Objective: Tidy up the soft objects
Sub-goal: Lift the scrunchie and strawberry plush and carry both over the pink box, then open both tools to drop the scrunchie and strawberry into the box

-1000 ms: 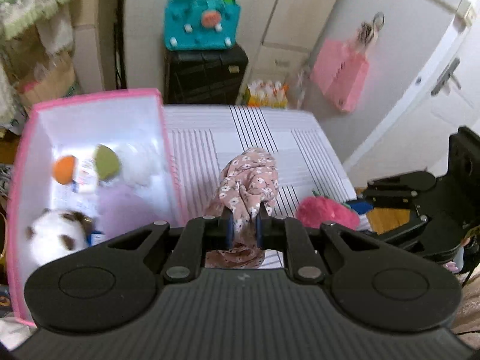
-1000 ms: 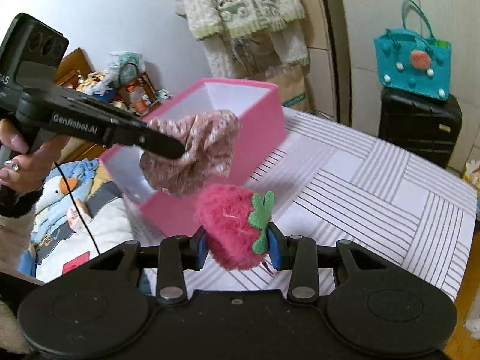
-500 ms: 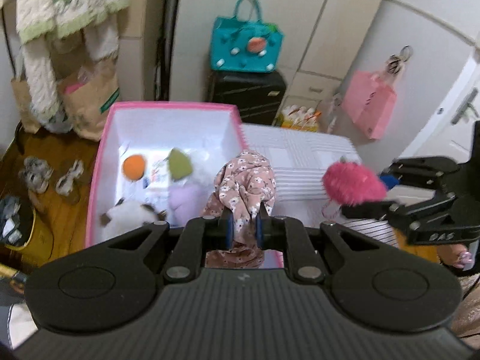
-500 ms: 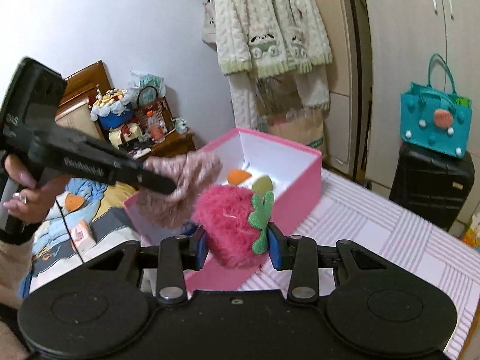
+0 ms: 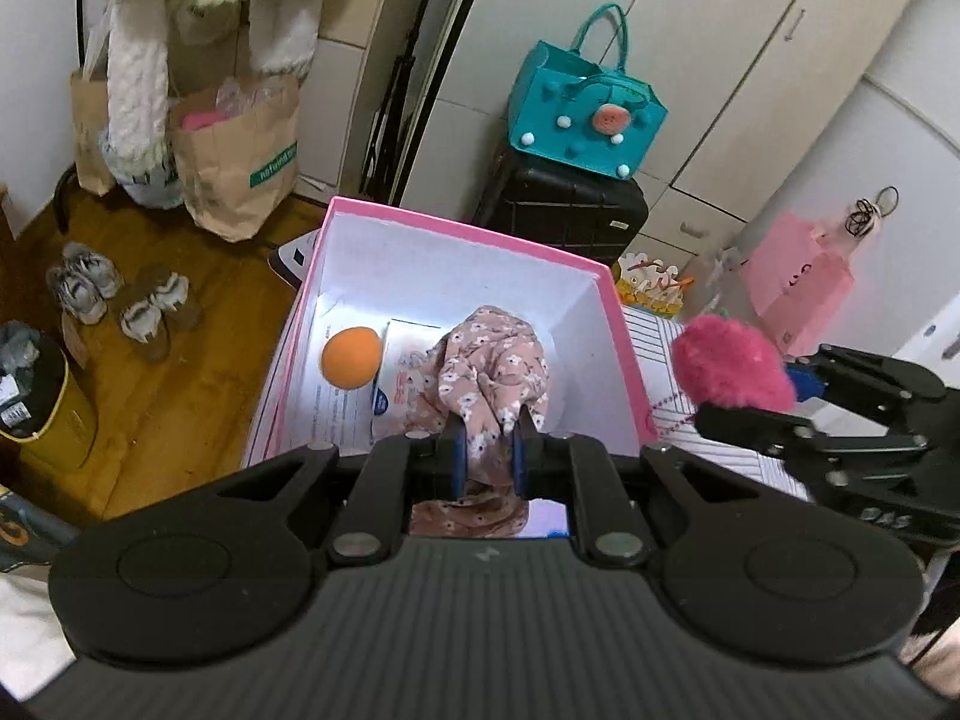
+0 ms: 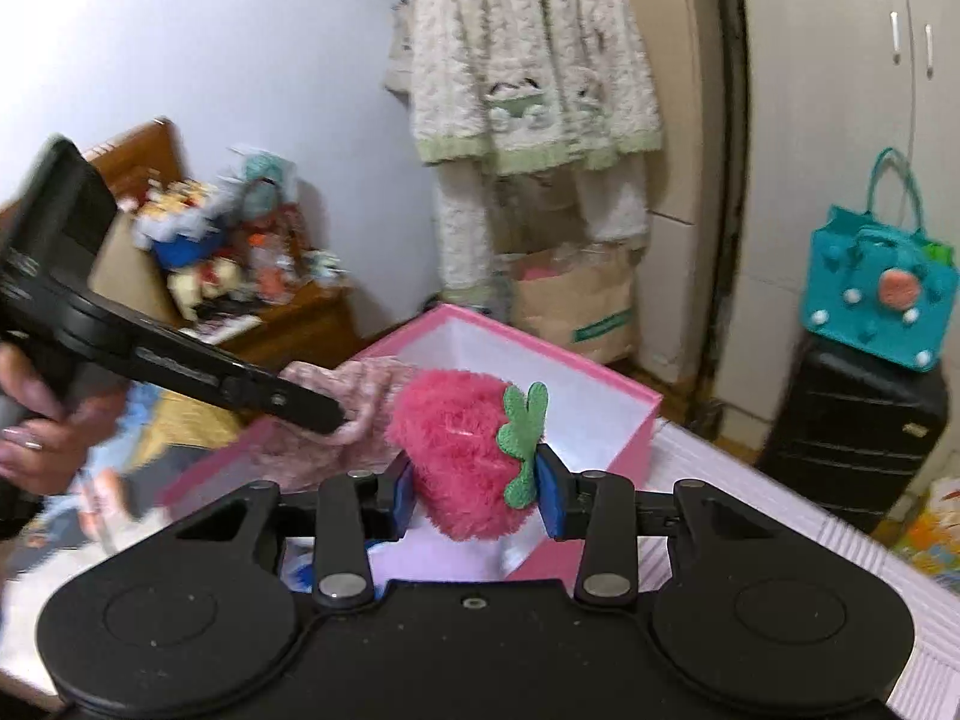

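Left wrist view: own body of left gripper (image 5: pixel 486 450) blocking whole lower part of pic, so near wall and near floor of pink box (image 5: pixel 624 360) hidden. Floral cloth (image 5: pixel 492 372) partly hidden too: lower folds cut off behind fingers, only a scrap visible thru gap in the body. Left gripper clamped narrow on that cloth, pads pinching it, cloth bunched up fwd of fingertips and hanging over inside of pink box. Orange ball (image 5: pixel 351 356) inside box, left of cloth, lying on a printed sheet; print too small to read. Right of box, outside its right wall: right gripper (image 5: pixel 774 396) seen side-on, far finger mostly hidden, holding pink plush strawberry (image 5: pixel 729 369); only fuzzy body visible here, leaf hidden. Striped table top (image 5: pixel 654 336) just a sliver betw. box wall and strawberry.

Right wrist view: own body hiding lower third again, box front wall partly hidden behind strawberry (image 6: pixel 462 456). Right gripper (image 6: pixel 474 486) closed partway on strawberry, blue pads pressed on both sides, green leaf against right pad. Strawberry in front of near corner of pink box (image 6: pixel 600 384); whether over box or just short of it, can't tell. Left of strawberry: left gripper (image 6: pixel 336 417) reaching in over box's left rim, tip shut on cloth (image 6: pixel 360 384); cloth blurred, pattern unreadable. Hand (image 6: pixel 36 438) on left gripper's handle at frame's left edge, cut off and blurred. Shelf clutter behind it too smeared to ID.
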